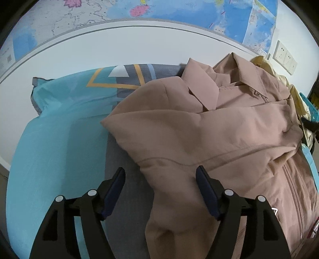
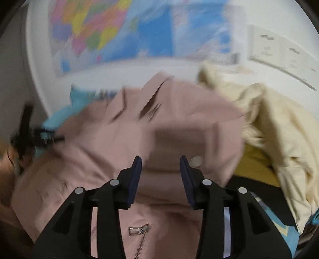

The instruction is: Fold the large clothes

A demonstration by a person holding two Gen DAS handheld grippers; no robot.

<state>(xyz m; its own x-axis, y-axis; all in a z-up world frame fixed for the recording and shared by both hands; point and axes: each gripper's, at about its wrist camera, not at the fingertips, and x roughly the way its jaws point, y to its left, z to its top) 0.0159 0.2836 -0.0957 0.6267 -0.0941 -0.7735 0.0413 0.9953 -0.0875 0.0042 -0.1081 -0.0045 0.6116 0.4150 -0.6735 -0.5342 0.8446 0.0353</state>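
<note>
Dusty-pink fabric filled most of both views: a zip-front jacket lay partly folded on a bed covered by a turquoise and grey sheet. In the left wrist view the jacket occupied the centre and right of the frame, its collar toward the upper middle and one sleeve doubled across the chest, the fold ending in a blunt corner at centre left. A zip line ran down the lower right of the garment. The left gripper appeared at the bottom centre with its jaws spread wide; the jacket's lower edge lay between the two dark-blue pads, but neither pad pressed on the cloth, so the tool was released. A wall map spanned the top of the frame, and wall sockets sat at the upper right.

The right wrist view was smeared by motion blur. Here the jacket covered the centre and lower left, with its metal zip pull at the bottom centre. The right gripper stood at bottom centre above the cloth, jaws parted and clasping nothing. A cream garment was heaped at the right, just beside the jacket. At the left edge a dark shape, probably the other tool, was too blurred to identify.
</note>
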